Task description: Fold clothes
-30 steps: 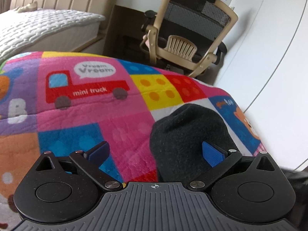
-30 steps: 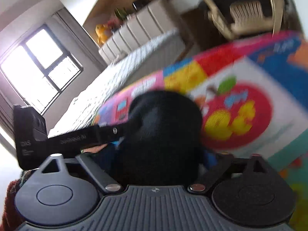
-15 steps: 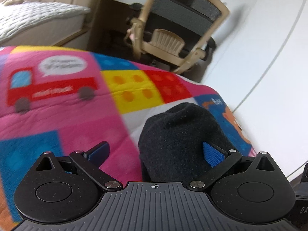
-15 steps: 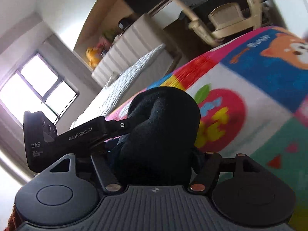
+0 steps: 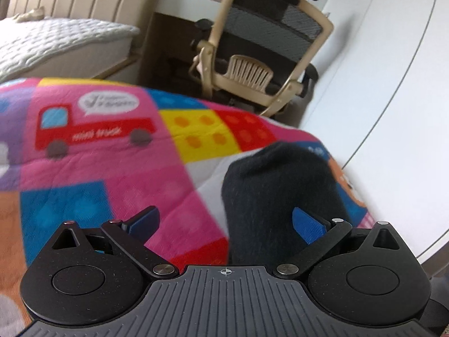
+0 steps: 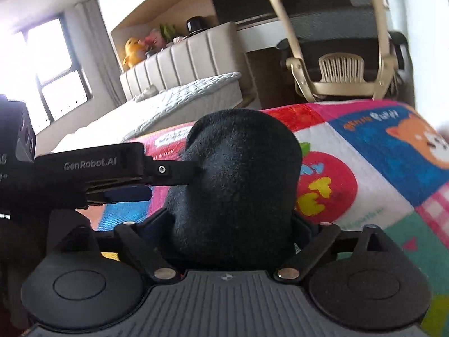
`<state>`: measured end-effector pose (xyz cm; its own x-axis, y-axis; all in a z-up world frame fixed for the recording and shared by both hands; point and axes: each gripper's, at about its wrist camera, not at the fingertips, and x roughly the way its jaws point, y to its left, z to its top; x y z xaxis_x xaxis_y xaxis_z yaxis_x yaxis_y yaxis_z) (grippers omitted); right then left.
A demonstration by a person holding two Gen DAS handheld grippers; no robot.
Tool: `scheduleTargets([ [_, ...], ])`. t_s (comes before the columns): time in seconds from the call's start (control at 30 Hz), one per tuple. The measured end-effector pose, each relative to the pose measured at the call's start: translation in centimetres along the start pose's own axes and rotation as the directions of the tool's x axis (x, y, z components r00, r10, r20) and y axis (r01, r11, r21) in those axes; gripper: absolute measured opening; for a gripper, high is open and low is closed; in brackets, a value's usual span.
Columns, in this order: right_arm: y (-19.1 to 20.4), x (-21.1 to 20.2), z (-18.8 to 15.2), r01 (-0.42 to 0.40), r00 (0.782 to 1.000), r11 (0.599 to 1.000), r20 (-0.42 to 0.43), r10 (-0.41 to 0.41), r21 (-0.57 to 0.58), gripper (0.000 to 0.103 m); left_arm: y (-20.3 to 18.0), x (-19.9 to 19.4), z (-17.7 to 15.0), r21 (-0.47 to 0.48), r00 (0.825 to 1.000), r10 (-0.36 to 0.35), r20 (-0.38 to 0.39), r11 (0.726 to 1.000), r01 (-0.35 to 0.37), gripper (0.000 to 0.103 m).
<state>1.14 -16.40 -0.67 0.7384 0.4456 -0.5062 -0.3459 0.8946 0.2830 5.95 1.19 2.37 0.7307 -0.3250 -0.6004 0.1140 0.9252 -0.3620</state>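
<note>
A black fleece garment (image 6: pixel 238 179) is bunched into a rounded lump over the colourful play mat (image 6: pixel 378 163). My right gripper (image 6: pixel 233 233) is shut on the black garment, which hides both fingertips. The left gripper's black body (image 6: pixel 92 168) reaches in from the left and touches the lump's side. In the left wrist view the garment (image 5: pixel 280 191) lies against the right blue pad (image 5: pixel 307 224). My left gripper (image 5: pixel 224 221) stands open, its left pad (image 5: pixel 143 220) over bare mat (image 5: pixel 98 146).
A beige mesh office chair (image 5: pixel 266 47) stands beyond the mat's far edge, next to a desk. A bed with a white quilted cover (image 5: pixel 56 42) lies at the back left. A white wall (image 5: pixel 393 84) runs along the right. A bright window (image 6: pixel 42 78) is at the left.
Both grippers have swung, so the views turned back to the left and levelled. The black garment stays in the right gripper; the left gripper stays open beside it.
</note>
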Motion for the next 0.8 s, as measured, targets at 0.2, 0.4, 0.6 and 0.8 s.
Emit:
scheduleTargets([
  [0.2, -2.3, -3.2, 0.5, -0.025, 1.0, 1.0, -0.004, 0.025, -0.01, 0.092, 0.5, 1.3, 0.0, 0.0, 1.0, -0.023, 0.019, 1.0, 0.023, 0.103],
  [0.4, -2.9, -5.8, 3.8, 0.072, 0.988, 0.995, 0.142, -0.062, -0.071, 0.086, 0.4, 2.0, -0.1, 0.013, 0.998, -0.049, 0.032, 0.999, 0.049, 0.103],
  [0.6, -2.6, 0.6, 9.1, -0.033, 0.998, 0.999, 0.043, 0.034, -0.015, 0.061, 1.3, 1.9, -0.3, 0.008, 0.997, -0.072, 0.033, 0.997, 0.071, 0.103],
  [0.8, -4.5, 7.8, 9.0, -0.022, 0.991, 0.989, -0.13, 0.041, 0.144, 0.063, 1.7, 2.0, -0.1, 0.03, 0.997, -0.062, 0.04, 0.998, 0.061, 0.103],
])
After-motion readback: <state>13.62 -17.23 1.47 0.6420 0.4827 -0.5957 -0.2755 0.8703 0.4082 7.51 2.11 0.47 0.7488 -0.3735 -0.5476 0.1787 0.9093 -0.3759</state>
